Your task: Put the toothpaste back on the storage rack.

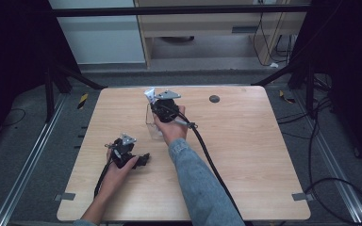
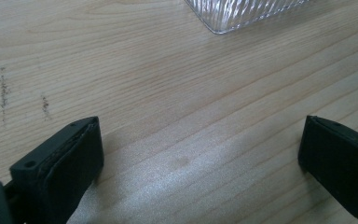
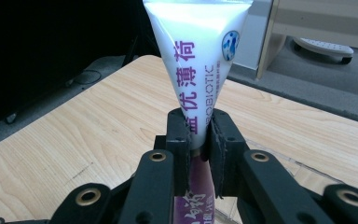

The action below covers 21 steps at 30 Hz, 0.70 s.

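Pale wooden table (image 1: 245, 155); left gripper (image 2: 200, 154) spread wide, right gripper (image 3: 198, 135) pinching white tube (image 3: 196, 60) above ribbed clear container (image 2: 242, 14).

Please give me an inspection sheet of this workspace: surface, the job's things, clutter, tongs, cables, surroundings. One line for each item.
Surface: wooden table, light grain, a few faint dark marks in the left gripper view.
Job's things: white tube with purple print, held upright; clear ribbed container on the table, below the right tongs in the high view.
Clutter: small dark disc near the far edge.
Tongs: left tongs open, low over bare wood; right tongs shut on the tube.
Cables: black cable trails from the right tongs along the sleeve; more cables on the floor at right.
Surroundings: grey floor, metal rails, a pale cabinet behind.
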Each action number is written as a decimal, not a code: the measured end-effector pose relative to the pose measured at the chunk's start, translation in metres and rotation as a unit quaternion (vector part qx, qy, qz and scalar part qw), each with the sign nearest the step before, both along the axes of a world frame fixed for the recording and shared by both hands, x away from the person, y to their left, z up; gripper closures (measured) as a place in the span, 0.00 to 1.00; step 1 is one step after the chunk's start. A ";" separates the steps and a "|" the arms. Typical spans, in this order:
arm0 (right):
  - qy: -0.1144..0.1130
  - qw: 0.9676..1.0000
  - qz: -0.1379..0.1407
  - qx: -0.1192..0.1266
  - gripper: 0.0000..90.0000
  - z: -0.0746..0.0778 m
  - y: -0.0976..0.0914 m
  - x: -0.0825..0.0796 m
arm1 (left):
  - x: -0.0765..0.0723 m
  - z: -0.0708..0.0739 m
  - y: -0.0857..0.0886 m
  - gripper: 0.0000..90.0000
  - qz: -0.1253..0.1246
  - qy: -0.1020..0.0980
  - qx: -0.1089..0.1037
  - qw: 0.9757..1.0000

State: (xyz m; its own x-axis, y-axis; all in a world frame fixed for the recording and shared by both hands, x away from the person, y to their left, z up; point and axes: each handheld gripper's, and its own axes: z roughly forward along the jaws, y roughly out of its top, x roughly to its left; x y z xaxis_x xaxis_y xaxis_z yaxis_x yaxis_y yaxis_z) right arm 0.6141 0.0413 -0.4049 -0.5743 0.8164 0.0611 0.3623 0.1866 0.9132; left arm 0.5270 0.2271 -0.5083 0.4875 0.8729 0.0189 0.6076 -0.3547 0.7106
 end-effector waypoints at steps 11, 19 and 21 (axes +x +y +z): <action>0.003 1.000 0.007 -0.013 0.88 -0.004 0.005 -0.001 | 0.000 0.000 0.000 0.00 -0.001 0.000 0.000 1.000; 0.010 1.000 0.003 -0.018 0.88 -0.005 0.004 0.000 | 0.000 0.000 0.000 0.00 -0.001 0.000 0.000 1.000; 0.010 1.000 0.002 -0.020 0.88 -0.005 0.005 0.000 | 0.000 0.000 0.000 0.00 -0.001 0.000 0.000 1.000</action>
